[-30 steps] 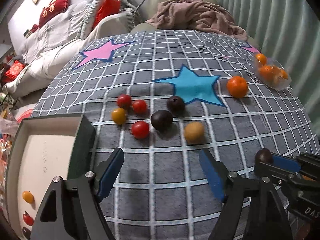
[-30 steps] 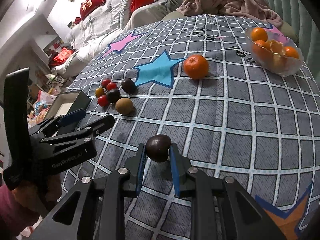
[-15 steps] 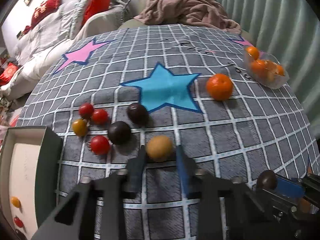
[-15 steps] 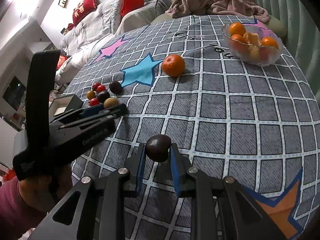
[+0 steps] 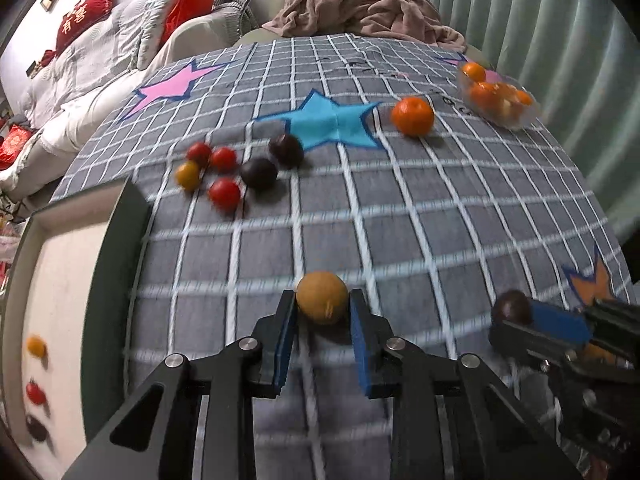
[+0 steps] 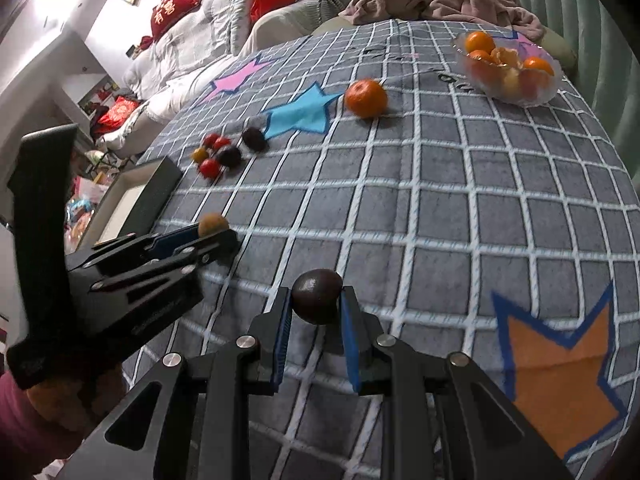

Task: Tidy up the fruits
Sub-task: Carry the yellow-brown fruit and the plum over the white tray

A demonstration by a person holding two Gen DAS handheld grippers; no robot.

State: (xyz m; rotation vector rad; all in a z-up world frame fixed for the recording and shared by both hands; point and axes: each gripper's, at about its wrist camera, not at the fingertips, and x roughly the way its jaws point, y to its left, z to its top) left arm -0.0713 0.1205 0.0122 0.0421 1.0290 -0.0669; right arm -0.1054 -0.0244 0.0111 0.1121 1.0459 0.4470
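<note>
Having just closed, the left gripper [image 5: 322,307] grasps the tan fruit [image 5: 322,298], lifted from the cluster at ten o'clock; the right gripper [image 6: 316,305] clenches a dark plum [image 6: 317,296]. Both seem box-bound [image 5: 116,248].

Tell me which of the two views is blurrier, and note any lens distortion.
Left wrist view: more smeared, with the grid cloth and the box's contents streaked, though the tan fruit in the left tool stays fairly crisp. Right wrist view: sharper on the dark fruit, blur mainly near the fruit cluster. Both: fisheye bowing of grid lines, dark vignetted corners.
</note>
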